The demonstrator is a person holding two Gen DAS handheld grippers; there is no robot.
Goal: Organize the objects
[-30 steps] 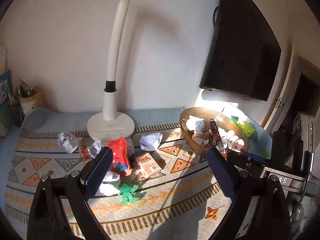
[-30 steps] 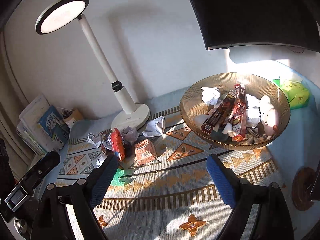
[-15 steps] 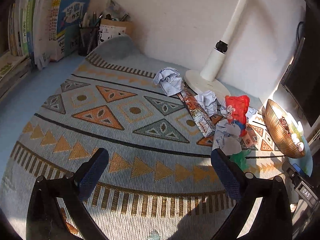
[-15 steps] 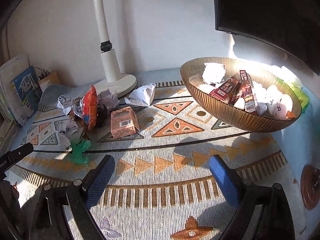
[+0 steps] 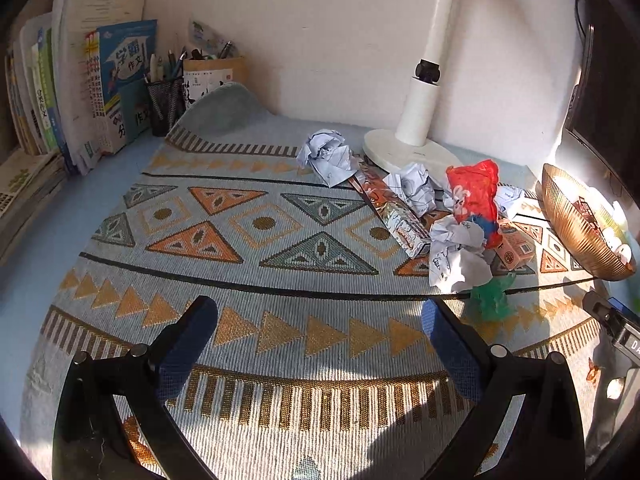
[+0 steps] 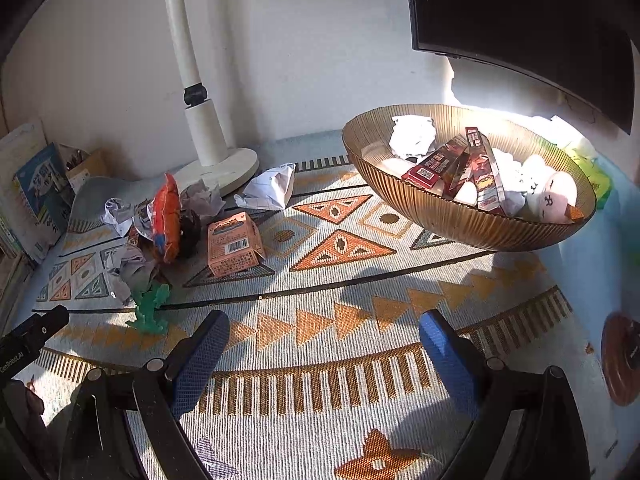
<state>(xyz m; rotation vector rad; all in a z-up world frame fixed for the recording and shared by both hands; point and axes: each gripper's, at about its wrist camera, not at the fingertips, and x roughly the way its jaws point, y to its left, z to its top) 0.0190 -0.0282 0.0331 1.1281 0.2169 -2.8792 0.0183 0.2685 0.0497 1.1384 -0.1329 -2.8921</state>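
Observation:
A pile of loose things lies on the patterned mat (image 5: pixel 256 264): crumpled paper balls (image 5: pixel 328 156), a red snack bag (image 5: pixel 474 196), a long snack box (image 5: pixel 394 216), a small orange carton (image 6: pixel 234 244) and a green cactus toy (image 6: pixel 150 306). A ribbed amber bowl (image 6: pixel 452 216) at the right holds paper, snack boxes and white plush toys. My left gripper (image 5: pixel 320 318) is open and empty, low over the mat, left of the pile. My right gripper (image 6: pixel 326 330) is open and empty, in front of the carton and bowl.
A white desk lamp (image 5: pixel 416 112) stands behind the pile. Books (image 5: pixel 116 80) and a mesh pen cup (image 5: pixel 164 100) stand at the back left. A dark monitor (image 6: pixel 520 12) hangs over the bowl. A brown coaster (image 6: pixel 620 360) lies at the right edge.
My left gripper has swung left and dropped low over the mat, so the books came into view. My right gripper has lowered and moved closer to the mat. Both stay open.

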